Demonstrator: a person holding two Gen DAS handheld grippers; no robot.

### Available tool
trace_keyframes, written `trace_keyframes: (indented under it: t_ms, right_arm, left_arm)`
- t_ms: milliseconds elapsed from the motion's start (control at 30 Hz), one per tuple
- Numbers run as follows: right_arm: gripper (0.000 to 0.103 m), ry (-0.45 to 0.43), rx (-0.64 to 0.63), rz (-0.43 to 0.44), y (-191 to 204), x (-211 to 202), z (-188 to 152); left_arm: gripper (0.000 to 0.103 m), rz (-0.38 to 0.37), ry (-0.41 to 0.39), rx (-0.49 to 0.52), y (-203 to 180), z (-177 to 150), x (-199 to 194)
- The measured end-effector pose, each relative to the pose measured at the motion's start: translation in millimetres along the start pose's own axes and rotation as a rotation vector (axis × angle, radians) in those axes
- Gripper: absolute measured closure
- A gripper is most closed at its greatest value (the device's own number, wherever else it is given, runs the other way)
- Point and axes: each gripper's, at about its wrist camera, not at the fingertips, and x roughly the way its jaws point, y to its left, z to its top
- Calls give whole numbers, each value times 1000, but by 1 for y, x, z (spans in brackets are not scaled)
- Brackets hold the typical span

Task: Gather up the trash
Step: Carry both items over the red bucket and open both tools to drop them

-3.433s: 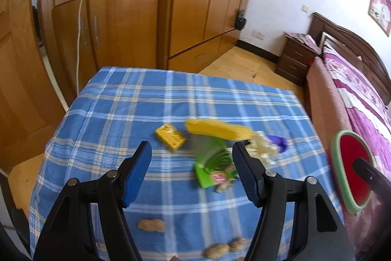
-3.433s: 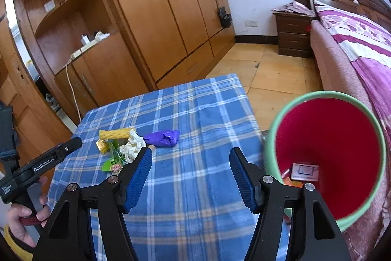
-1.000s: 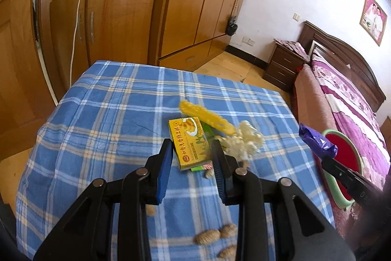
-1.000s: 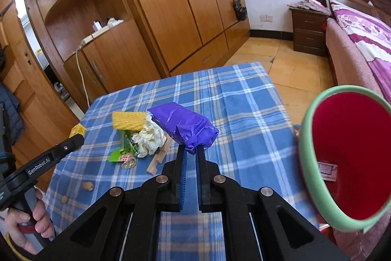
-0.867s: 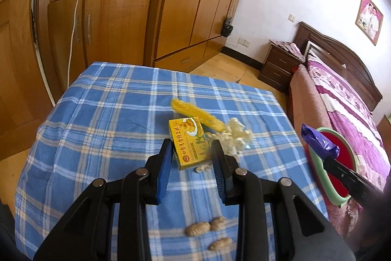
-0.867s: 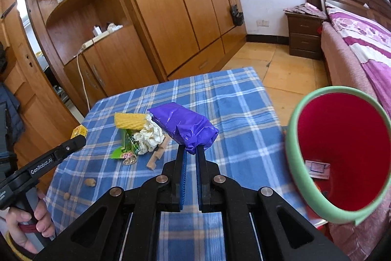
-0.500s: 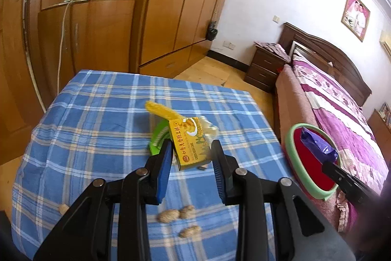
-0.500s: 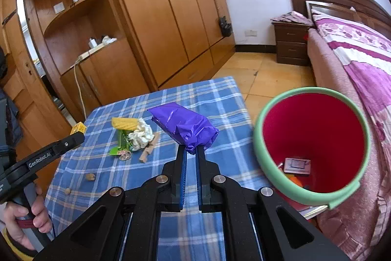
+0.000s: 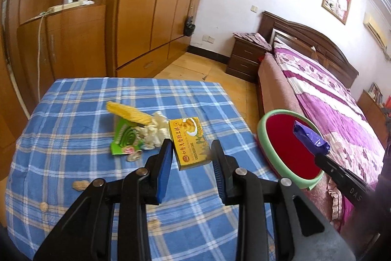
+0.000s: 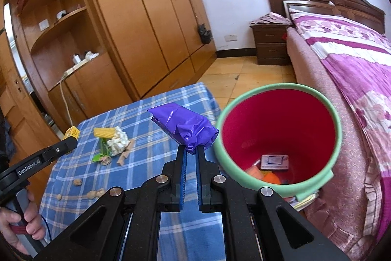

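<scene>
Jaws of our left gripper (image 9: 190, 153) clamp the yellow box (image 9: 189, 142), centre frame above the worktop (image 9: 73, 99). Our right gripper (image 10: 191, 153) pinches the purple wrapper (image 10: 185, 127) beside the red bin's (image 10: 278, 129) green rim (scraps inside). Corn cob (image 9: 128, 112), tissue (image 9: 154, 132) and peanuts (image 9: 80, 185) lie left.

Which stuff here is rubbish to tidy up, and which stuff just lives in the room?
For the job:
- purple wrapper, in the right tongs
- yellow box, in the left tongs
- red bin
- green packet
- crumpled tissue
- peanuts

Just there:
- bed
- wardrobe
- nightstand
</scene>
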Motion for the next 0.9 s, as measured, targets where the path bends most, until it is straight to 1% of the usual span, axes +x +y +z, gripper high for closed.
trace_keyframes:
  t_ms: [333,700,900]
  right_arm:
    - [96,1,57,-96,-43,2,-7]
    - [96,20,125,-210,-94,11,-11]
    - [95,34,172,-227,-119,16,-14]
  left_arm:
    - [71,-45,52,75,-47,-2,25]
    - [71,-97,120,171,-102,-2,64]
    - [71,-133,151,200,-128,0,84]
